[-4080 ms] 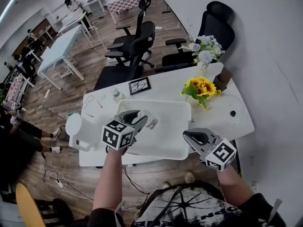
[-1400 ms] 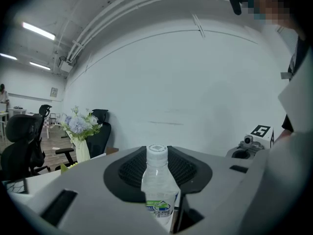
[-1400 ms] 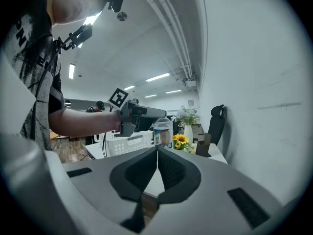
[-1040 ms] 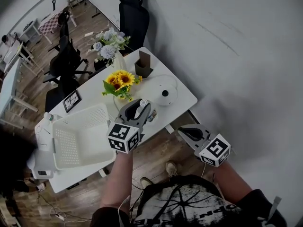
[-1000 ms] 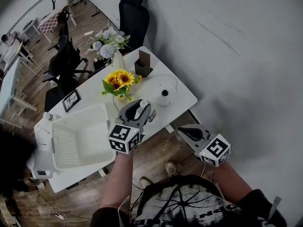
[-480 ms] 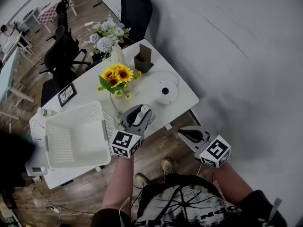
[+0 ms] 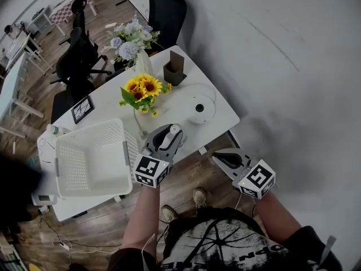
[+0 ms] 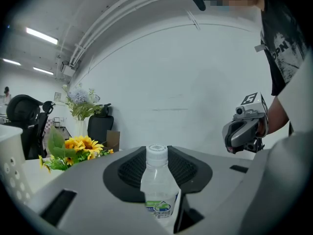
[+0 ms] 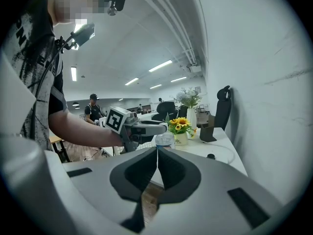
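Head view looks steeply down on a long white table (image 7: 110, 103) set against a pale wall, with wood floor around it. Black office chairs (image 7: 166, 7) stand at its far end and far side. A white perforated basket (image 7: 93, 126) fills the table's left part, its right wall just beside the left gripper (image 7: 167, 135). Farther back a vase of pale blue flowers (image 7: 128, 44) stands near the far end, and a bunch of sunflowers (image 7: 141, 92) stands between that vase and the left gripper. A round white device (image 7: 198, 110) with a thin cable lies to the right of the sunflowers, a brown holder (image 7: 176, 69) sits behind it, and a black-framed card (image 7: 83, 109) lies beyond the basket.

The left gripper hangs over the table's near edge, between basket and round device, its jaws clamped on a small clear water bottle (image 8: 158, 187) that stands upright, white cap up, label low down. The right gripper (image 7: 219, 158) is off the table's corner, over the floor and well apart from the bottle; its jaws are pressed together with nothing between them.
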### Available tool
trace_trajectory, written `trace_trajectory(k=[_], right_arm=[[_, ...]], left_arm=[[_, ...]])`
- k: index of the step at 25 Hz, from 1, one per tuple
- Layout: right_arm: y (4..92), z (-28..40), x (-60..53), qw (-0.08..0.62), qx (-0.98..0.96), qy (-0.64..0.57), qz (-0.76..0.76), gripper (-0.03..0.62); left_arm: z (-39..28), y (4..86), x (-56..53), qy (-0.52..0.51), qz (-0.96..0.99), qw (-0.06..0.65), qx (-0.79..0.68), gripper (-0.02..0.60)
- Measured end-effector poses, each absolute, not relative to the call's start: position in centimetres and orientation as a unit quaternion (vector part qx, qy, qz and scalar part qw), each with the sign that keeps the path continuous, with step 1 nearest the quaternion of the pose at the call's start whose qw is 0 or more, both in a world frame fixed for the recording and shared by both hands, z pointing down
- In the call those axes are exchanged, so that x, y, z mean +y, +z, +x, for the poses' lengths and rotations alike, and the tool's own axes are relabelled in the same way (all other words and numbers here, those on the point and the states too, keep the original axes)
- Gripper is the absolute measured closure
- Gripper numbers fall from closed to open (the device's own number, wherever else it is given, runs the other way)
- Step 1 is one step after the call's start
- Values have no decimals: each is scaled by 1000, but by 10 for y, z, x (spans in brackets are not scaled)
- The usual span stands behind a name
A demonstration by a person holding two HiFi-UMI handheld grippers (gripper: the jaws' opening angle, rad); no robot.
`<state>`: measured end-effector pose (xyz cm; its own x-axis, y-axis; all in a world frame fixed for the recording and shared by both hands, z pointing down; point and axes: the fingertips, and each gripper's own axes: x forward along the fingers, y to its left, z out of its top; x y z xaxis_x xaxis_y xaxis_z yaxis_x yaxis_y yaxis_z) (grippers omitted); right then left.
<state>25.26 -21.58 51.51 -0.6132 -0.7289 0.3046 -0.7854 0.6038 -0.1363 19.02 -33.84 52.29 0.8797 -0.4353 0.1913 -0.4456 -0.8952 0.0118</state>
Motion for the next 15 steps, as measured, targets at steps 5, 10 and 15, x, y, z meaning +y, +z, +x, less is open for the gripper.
trace_trajectory(k=[5,10,15], right_arm=[[512,253,-217,106,-888,127,428,571],[508,247,-215,104,-889,125,428,571],[502,239,-213,103,-889,118,430,571]], left_arm=[[191,523,-337,100,969,29,-224,440],[189,521,-335,110,968,28,-226,430],[178,511,-332,106,965,22,-238,405]])
